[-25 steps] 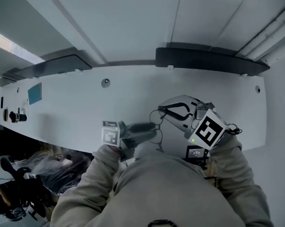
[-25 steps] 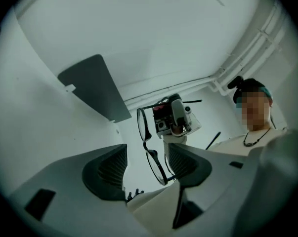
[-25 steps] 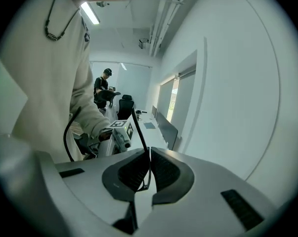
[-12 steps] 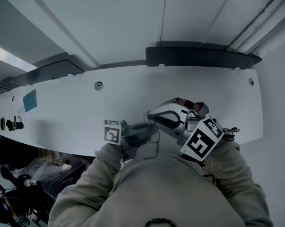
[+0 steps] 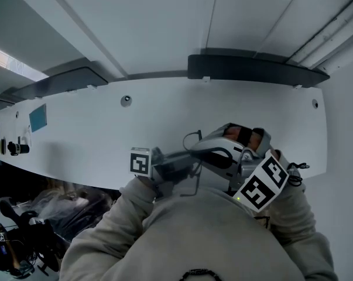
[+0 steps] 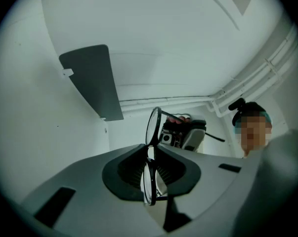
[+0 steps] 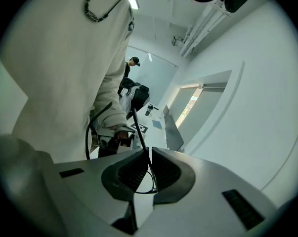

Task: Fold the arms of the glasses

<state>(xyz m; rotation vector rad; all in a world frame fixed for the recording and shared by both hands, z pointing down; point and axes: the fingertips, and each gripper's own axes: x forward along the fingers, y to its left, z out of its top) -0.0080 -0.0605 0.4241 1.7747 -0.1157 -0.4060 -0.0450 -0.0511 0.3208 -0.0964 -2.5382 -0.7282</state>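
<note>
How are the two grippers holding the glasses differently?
The left gripper pinches the lens frame; the right gripper pinches one thin arm. The left gripper's jaws have just been closing on it; the right gripper's sit shut tight. Both hold the same glasses.

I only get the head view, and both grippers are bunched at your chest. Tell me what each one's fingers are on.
Observer: The left gripper has just been closing. Its fingers now pinch the front rim of the black thin-rimmed glasses, seen edge-on.
Operator: Now the right one.
Observer: The right gripper is shut on one thin black arm of the glasses, which runs up out of its fingers towards the left gripper.
</note>
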